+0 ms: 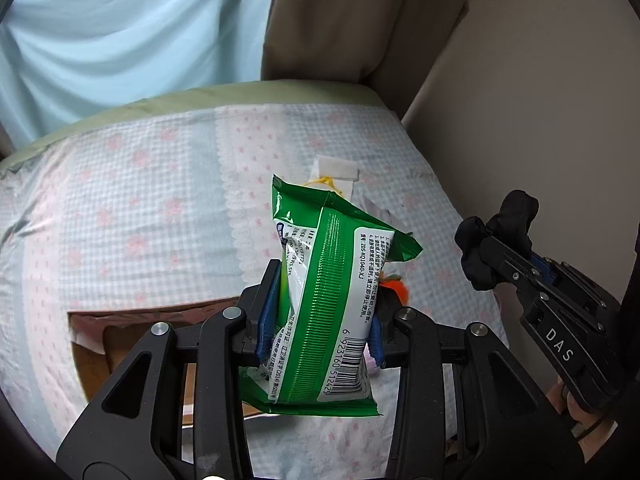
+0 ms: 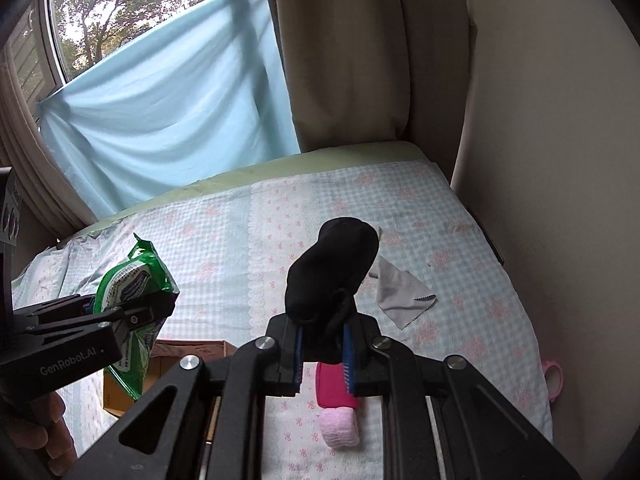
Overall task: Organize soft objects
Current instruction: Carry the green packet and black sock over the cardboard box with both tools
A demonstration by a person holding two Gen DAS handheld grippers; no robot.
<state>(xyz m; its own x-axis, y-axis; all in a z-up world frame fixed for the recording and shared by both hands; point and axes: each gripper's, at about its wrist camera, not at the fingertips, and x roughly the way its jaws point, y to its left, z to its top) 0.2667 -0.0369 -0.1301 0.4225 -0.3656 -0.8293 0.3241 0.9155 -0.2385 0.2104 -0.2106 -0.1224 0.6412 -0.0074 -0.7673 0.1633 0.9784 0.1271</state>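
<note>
My left gripper (image 1: 318, 320) is shut on a green and white wipes packet (image 1: 324, 300), held upright high above the bed. The same packet (image 2: 132, 288) shows at the left of the right wrist view, in the left gripper (image 2: 120, 320). My right gripper (image 2: 324, 354) is shut on a black sock (image 2: 332, 272) that sticks up from its blue pads; the sock (image 1: 496, 240) and right gripper (image 1: 500, 264) also appear at the right of the left wrist view. A pink sock (image 2: 338, 404) lies on the bed below the right gripper.
An open cardboard box (image 1: 100, 344) sits on the checked bedspread (image 1: 160, 200) under the left gripper; box (image 2: 176, 356) too. A grey cloth (image 2: 400, 296), a white cloth (image 1: 338, 172), an orange item (image 1: 396, 290) and a pink tape roll (image 2: 554, 378) lie on the bed. Wall to the right, curtains behind.
</note>
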